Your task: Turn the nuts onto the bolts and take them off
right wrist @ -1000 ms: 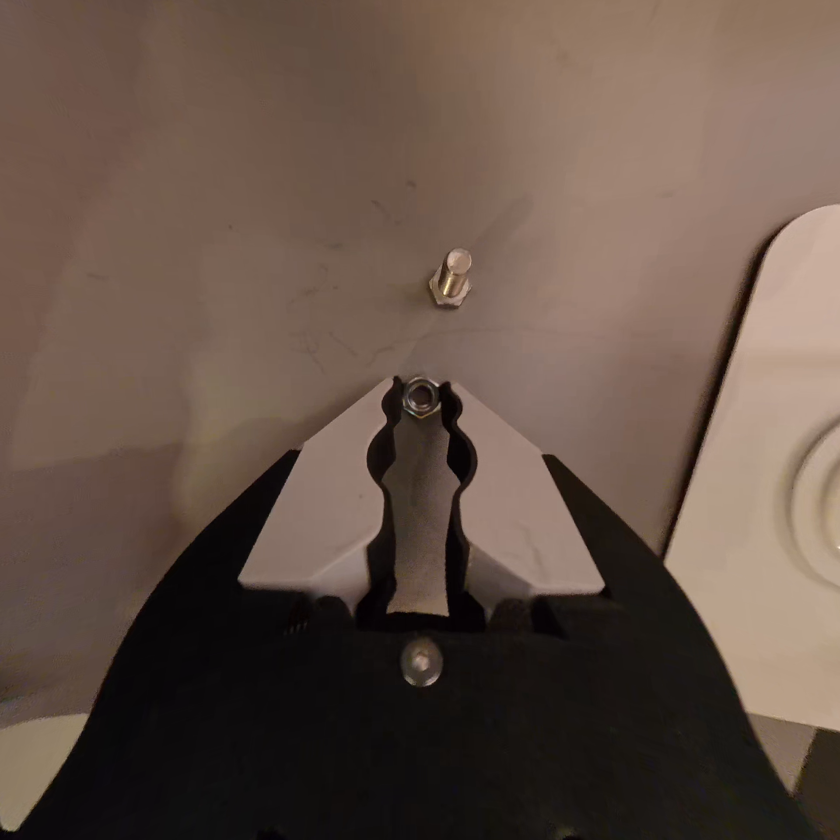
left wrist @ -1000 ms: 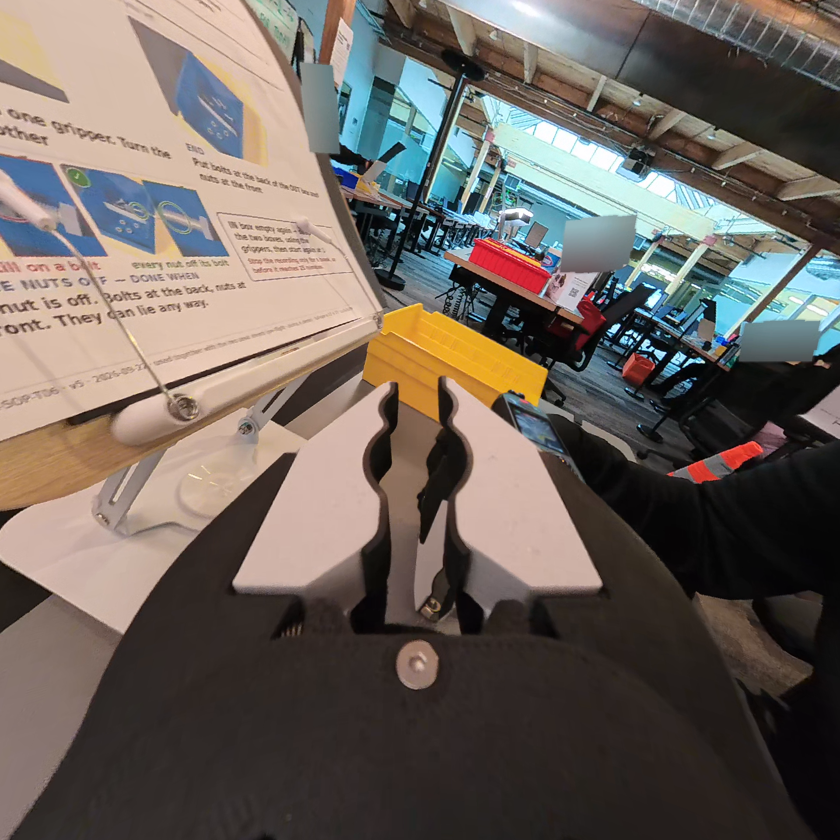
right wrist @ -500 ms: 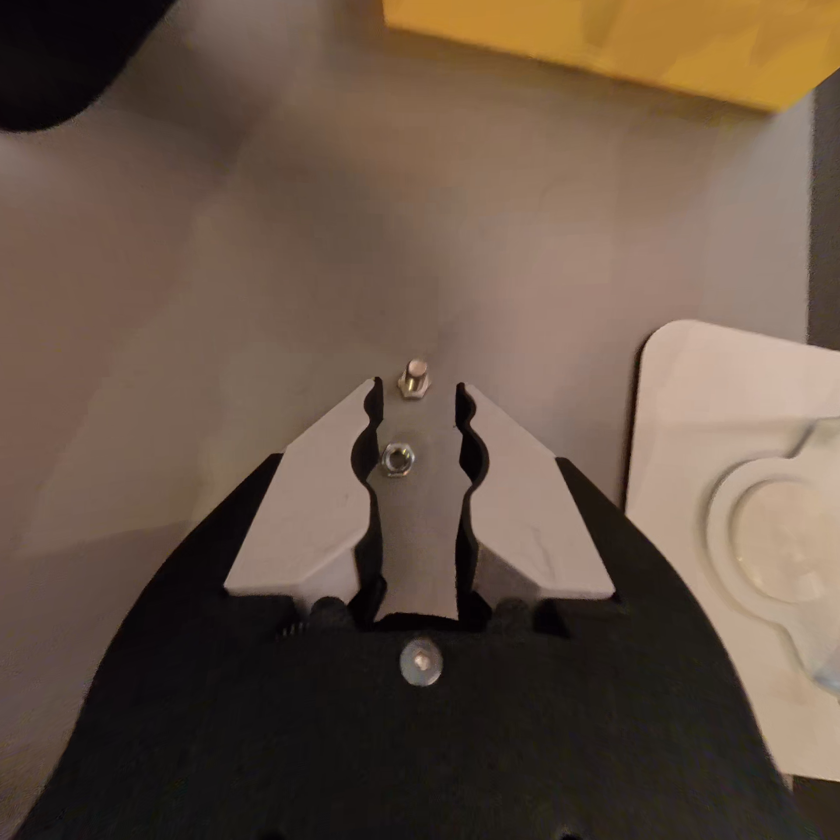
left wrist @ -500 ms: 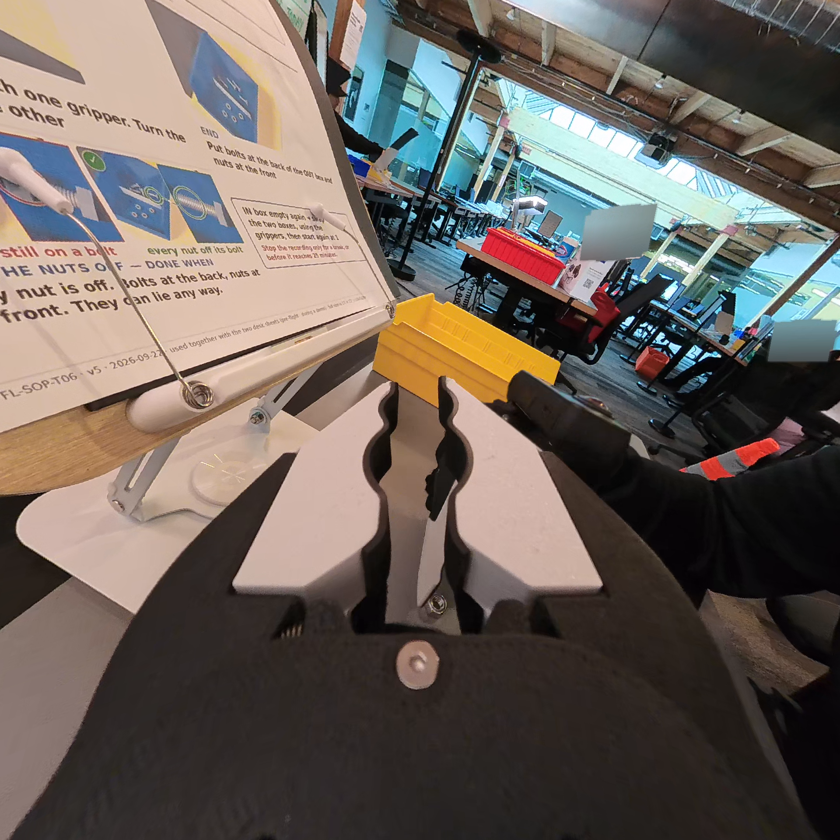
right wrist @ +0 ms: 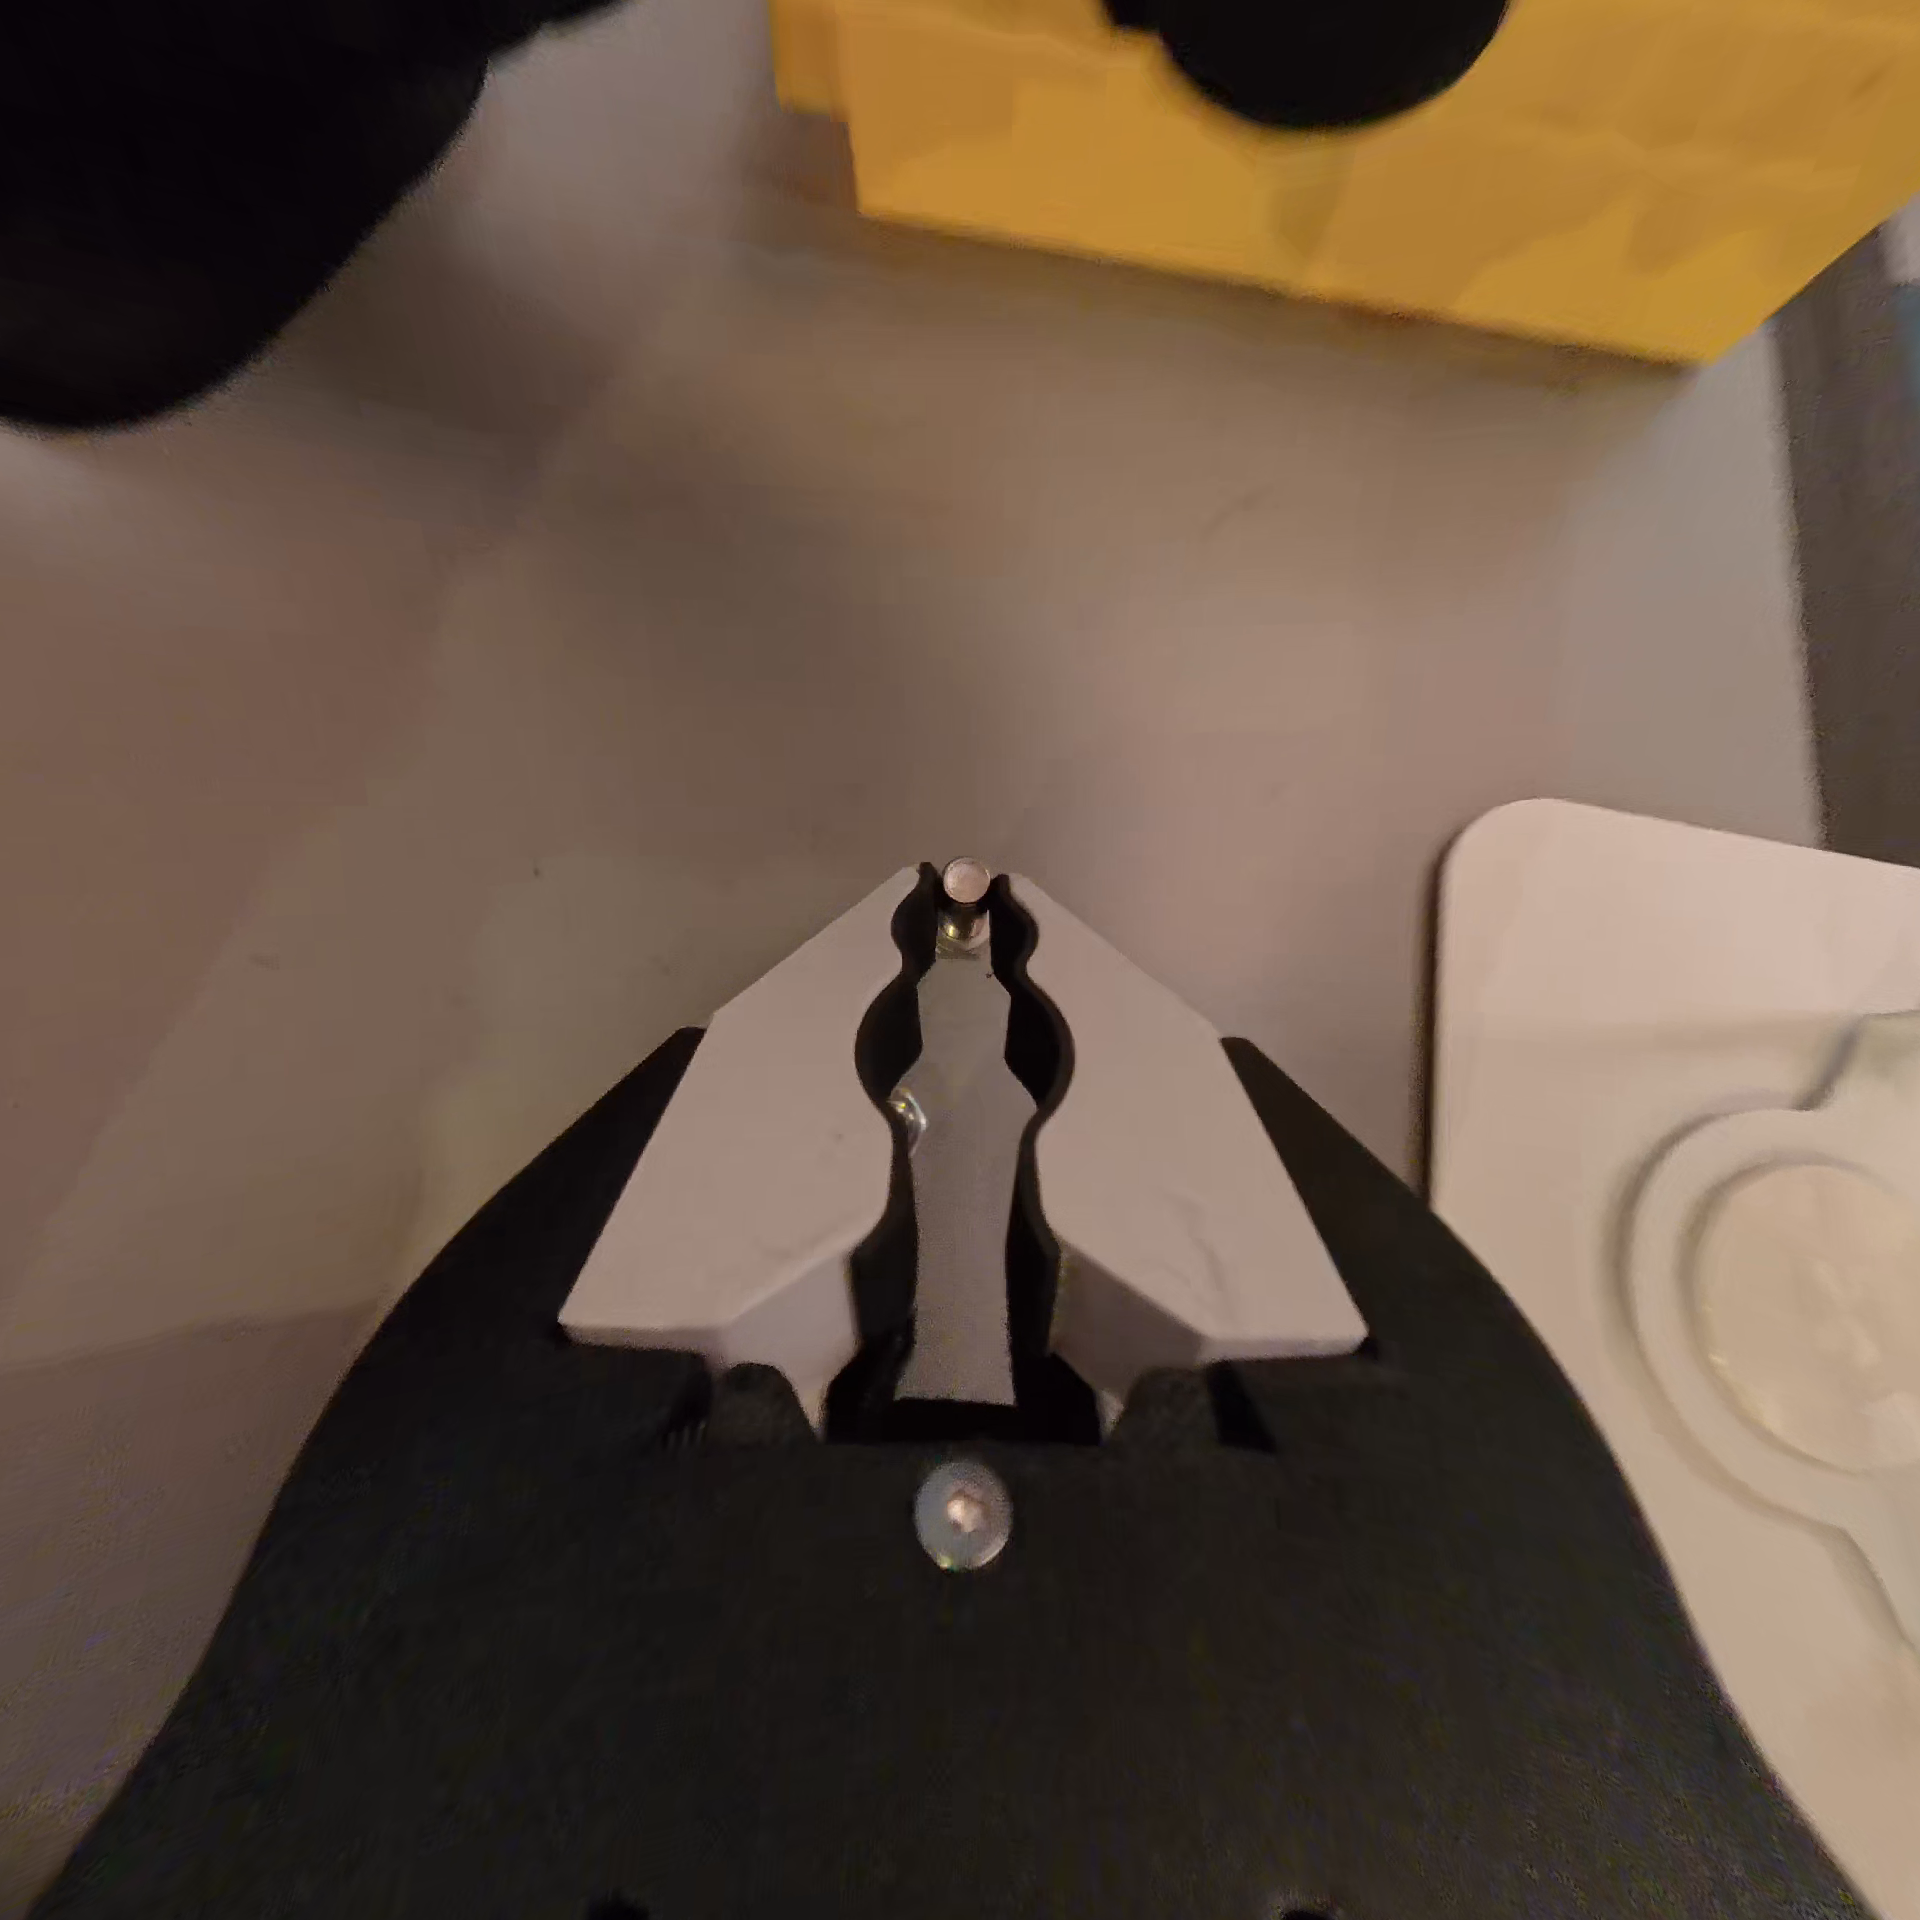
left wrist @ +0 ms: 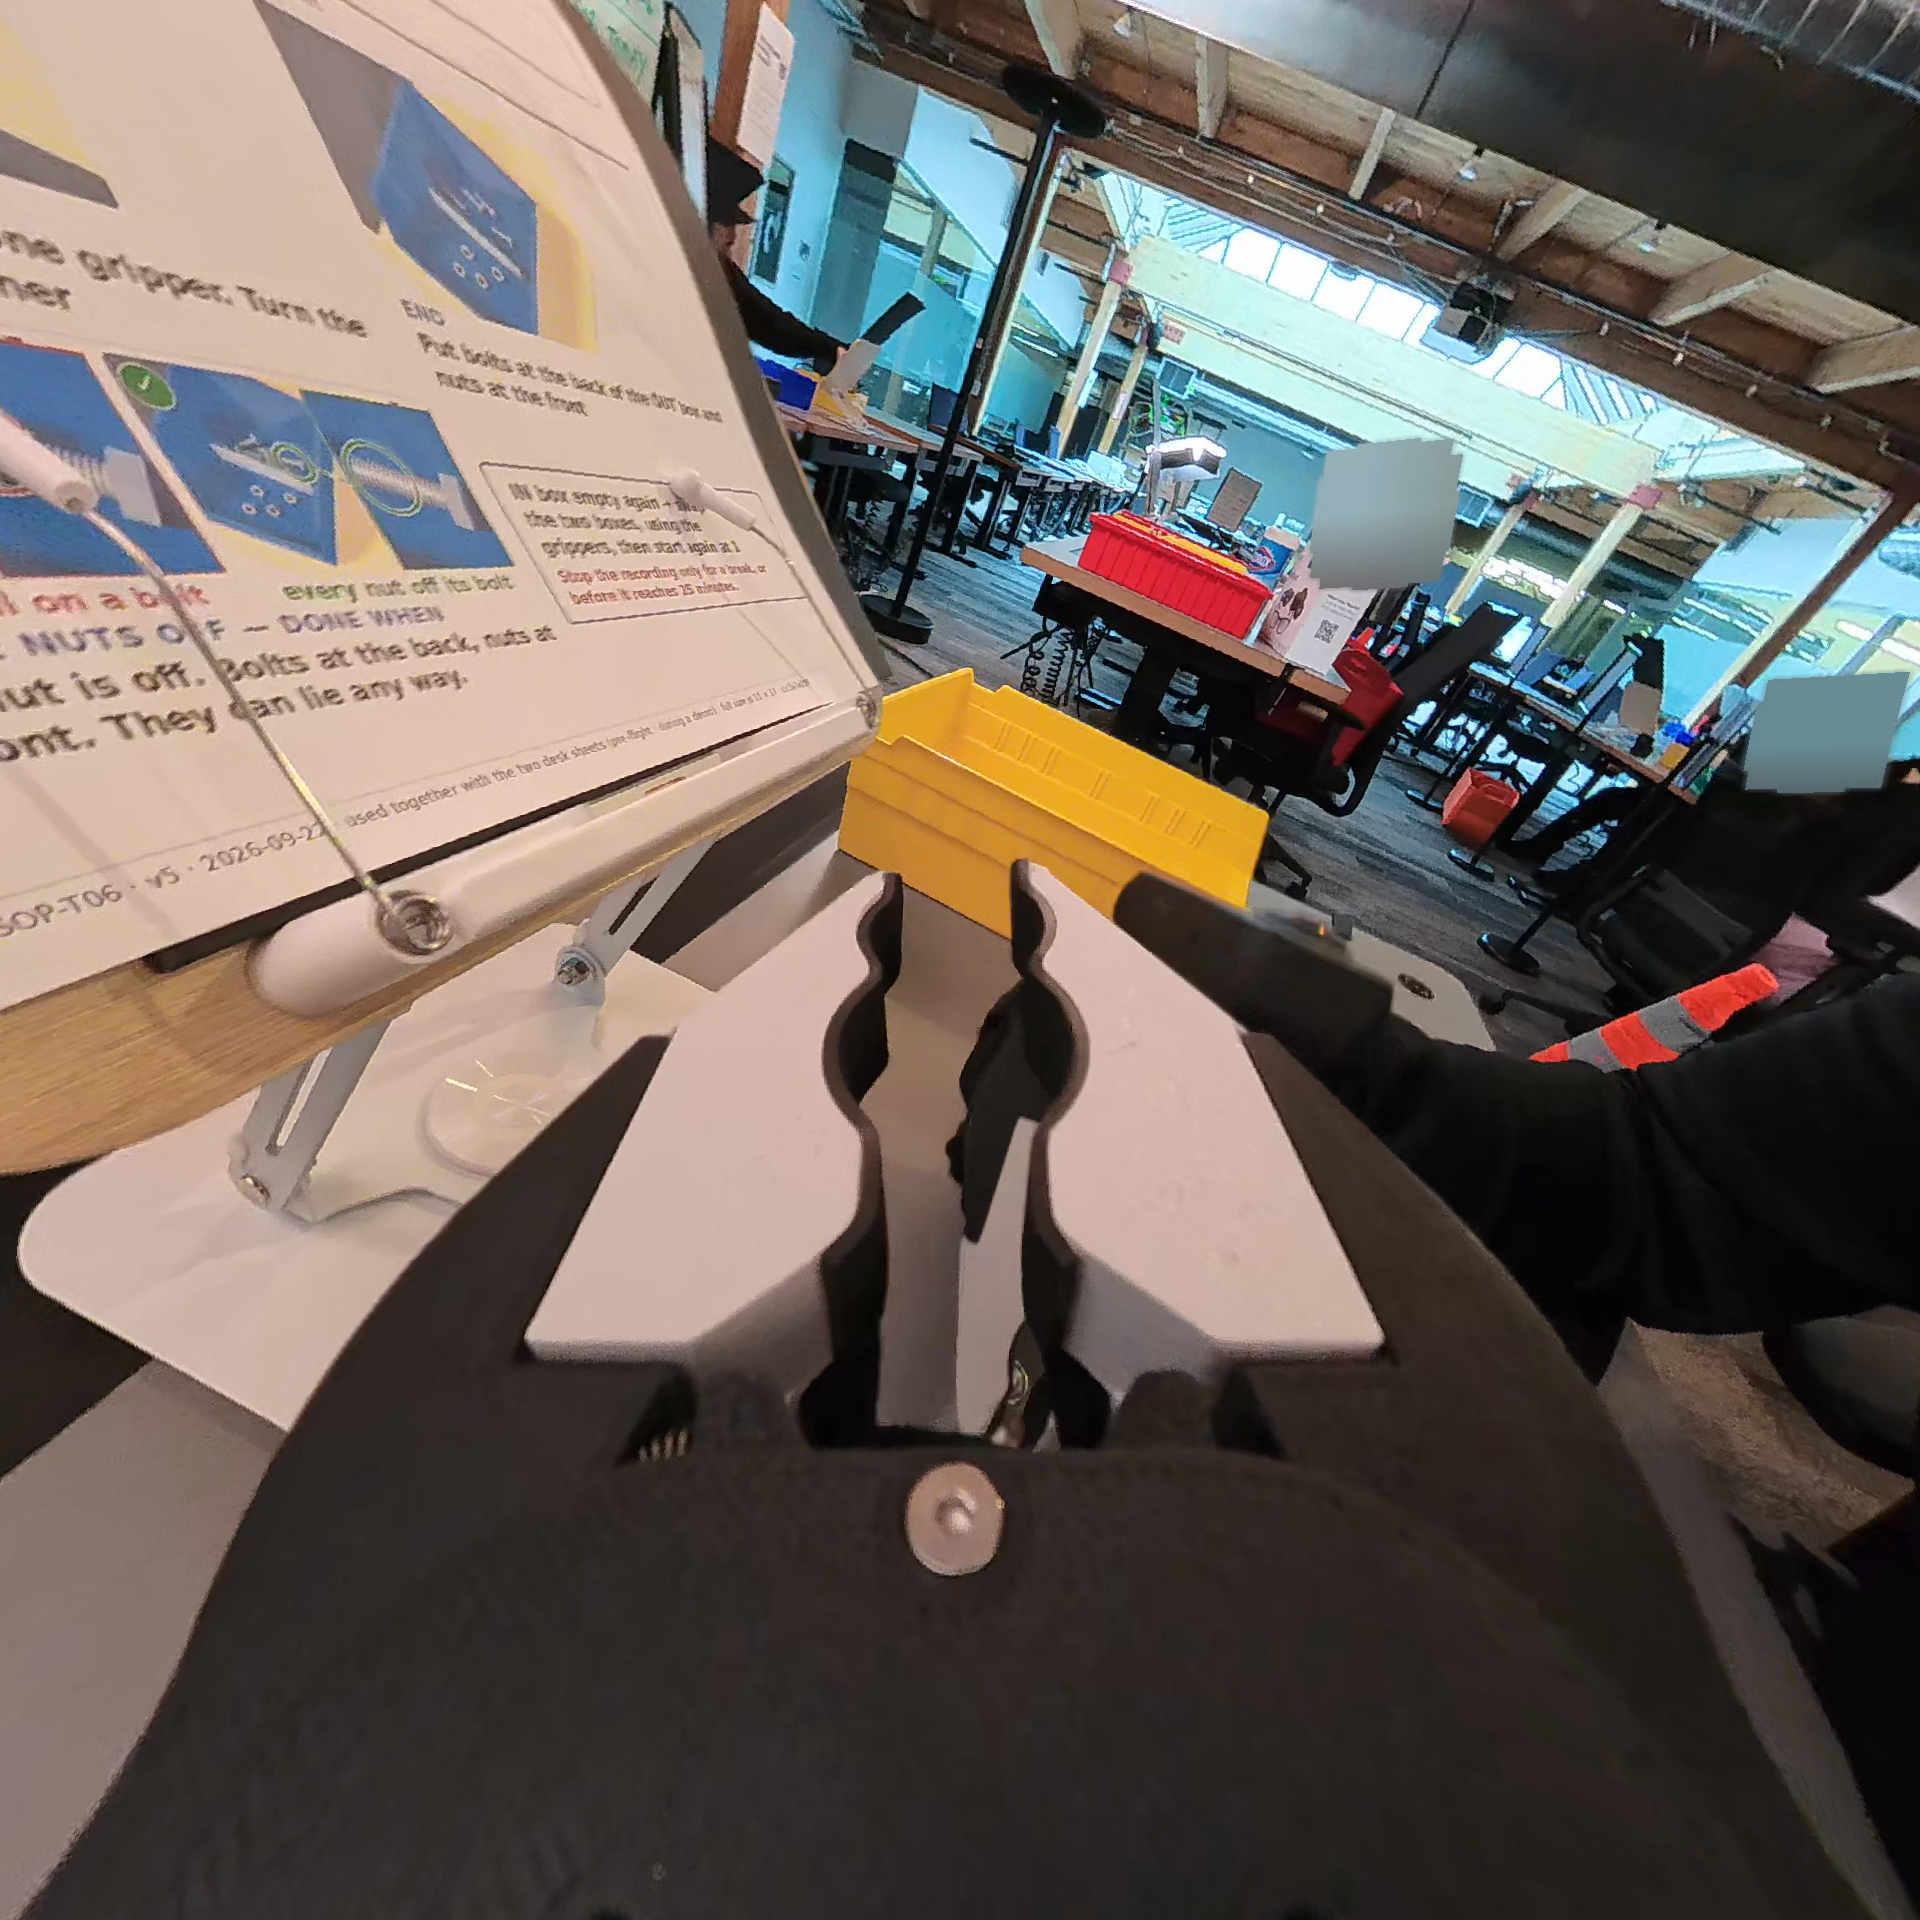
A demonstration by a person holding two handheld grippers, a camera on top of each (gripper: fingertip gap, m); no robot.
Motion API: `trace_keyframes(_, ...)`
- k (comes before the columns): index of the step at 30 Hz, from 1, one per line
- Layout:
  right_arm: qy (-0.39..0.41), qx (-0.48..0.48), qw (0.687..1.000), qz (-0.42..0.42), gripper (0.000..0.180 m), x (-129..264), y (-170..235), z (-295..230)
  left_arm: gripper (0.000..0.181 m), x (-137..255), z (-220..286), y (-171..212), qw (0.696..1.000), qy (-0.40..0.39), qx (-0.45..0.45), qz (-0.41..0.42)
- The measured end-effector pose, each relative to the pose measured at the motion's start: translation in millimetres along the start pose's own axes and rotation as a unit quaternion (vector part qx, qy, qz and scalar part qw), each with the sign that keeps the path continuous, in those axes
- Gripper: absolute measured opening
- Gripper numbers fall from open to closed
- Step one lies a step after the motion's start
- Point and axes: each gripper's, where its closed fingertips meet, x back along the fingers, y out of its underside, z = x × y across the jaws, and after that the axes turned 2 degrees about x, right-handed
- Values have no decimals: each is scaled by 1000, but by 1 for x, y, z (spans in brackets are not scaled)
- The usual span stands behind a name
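In the right wrist view, my right gripper (right wrist: pixel 964 883) is shut on the shaft of a small steel bolt (right wrist: pixel 964 891) that stands head-down on the grey table (right wrist: pixel 623 675). A small nut (right wrist: pixel 912 1117) lies loose on the table behind the bolt, half hidden under the left finger. In the left wrist view, my left gripper (left wrist: pixel 951 894) is open and empty, held above the table and pointing out into the room. The right gripper's black body (left wrist: pixel 1247 966) shows just past its right finger.
A yellow bin (left wrist: pixel 1049 800) stands ahead on the table and also shows in the right wrist view (right wrist: pixel 1351 156). An instruction sheet on a stand (left wrist: pixel 312 468) with a white base plate (right wrist: pixel 1662 1143) is close by. A person's black sleeve (left wrist: pixel 1662 1174) reaches in from the right. About 20 cm separates my left fingertips from my right. The left gripper is farther from the small nut (right wrist: pixel 912 1117), some 25 cm, than the right, some 7 cm.
The right gripper let go of the nut it held at its tips, moved forward over it and closed on the upright bolt. The left gripper stayed open and barely shifted.
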Motion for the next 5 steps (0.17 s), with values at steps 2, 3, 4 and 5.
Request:
trace_keyframes(2, 17, -10, 999, 36, 8, 20, -16, 6, 21, -2, 4, 1, 1000, 4, -22, -5)
trace_keyframes(3, 27, -15, 998, 55, 8, 34, -24, 10, 22, -3, 8, 3, 999, 8, -39, -9)
trace_keyframes(4, 42, -22, 996, 72, 8, 49, -31, 14, 23, -5, 12, 4, 998, 11, -62, -11)
trace_keyframes(5, 59, -30, 994, 87, 8, 64, -37, 19, 23, -7, 16, 7, 996, 12, -86, -16)
